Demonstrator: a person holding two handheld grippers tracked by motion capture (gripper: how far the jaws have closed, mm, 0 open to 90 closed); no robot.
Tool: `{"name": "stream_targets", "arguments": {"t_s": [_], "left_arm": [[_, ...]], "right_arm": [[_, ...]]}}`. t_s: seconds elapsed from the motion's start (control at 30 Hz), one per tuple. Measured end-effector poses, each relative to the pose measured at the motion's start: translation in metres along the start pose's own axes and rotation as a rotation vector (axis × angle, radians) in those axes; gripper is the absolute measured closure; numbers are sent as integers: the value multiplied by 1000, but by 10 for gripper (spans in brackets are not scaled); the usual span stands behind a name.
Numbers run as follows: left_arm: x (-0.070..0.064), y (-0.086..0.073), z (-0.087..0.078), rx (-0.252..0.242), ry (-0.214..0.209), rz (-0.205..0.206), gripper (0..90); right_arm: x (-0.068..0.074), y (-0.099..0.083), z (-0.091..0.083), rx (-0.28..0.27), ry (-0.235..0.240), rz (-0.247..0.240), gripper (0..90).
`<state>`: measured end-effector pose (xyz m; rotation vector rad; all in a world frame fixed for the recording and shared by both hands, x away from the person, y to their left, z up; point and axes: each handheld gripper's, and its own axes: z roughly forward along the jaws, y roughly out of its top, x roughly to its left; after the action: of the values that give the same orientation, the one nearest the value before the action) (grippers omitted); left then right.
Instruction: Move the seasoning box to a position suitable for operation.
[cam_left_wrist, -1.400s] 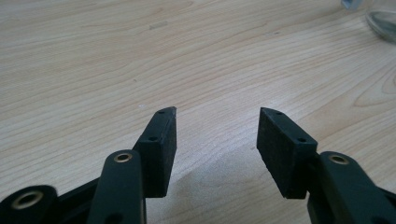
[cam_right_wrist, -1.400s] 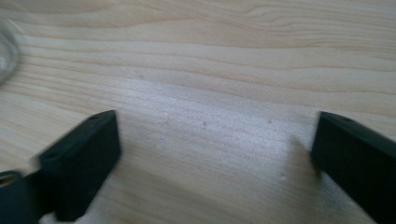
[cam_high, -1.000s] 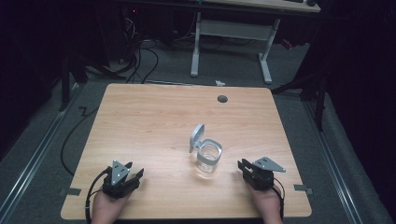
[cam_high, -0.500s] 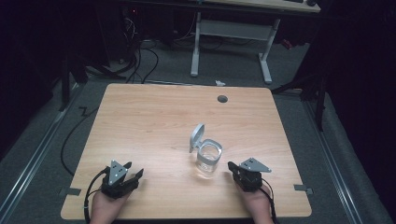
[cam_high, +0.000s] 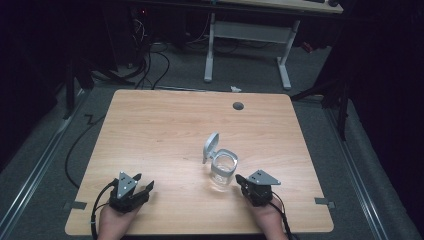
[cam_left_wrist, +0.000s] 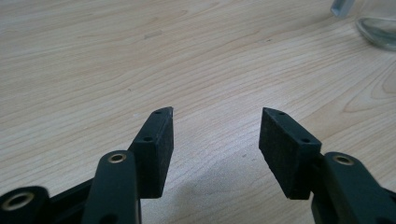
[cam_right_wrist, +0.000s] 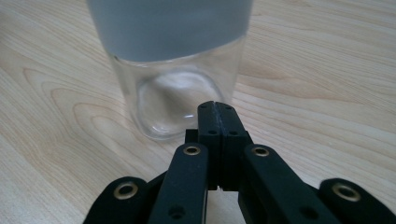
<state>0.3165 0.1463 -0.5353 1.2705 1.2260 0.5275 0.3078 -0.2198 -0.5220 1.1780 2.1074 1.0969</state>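
Jar (cam_high: 223, 170) lid up; right gripper (cam_high: 242, 181) closed beside; left gripper (cam_high: 145, 188) open.

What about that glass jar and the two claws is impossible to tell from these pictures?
- Jar top: in the right gripper view the upper edge cuts off its rim and lid.
- Jar contents: in the high view too small to tell; the glass looks clear.
- Right claw touching the jar: its shut tips sit close before the glass, contact unclear.
- Jar in the left gripper view: just a corner, cut by the edge.
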Motion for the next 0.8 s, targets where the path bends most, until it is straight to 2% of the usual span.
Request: {"name": "stream_targets", "arguments": {"t_s": [0.47, 0.7, 0.8], "left_arm": [[1, 2, -2, -7, -5, 1, 456], [1, 3, -3, -7, -9, -3, 456], [1, 3, -3, -4, -11, -4, 456]], "right_arm": [[14, 2, 6, 12, 19, -23, 900], [27, 8, 13, 13, 52, -52, 900], [37, 13, 20, 7, 83, -61, 900]]}}
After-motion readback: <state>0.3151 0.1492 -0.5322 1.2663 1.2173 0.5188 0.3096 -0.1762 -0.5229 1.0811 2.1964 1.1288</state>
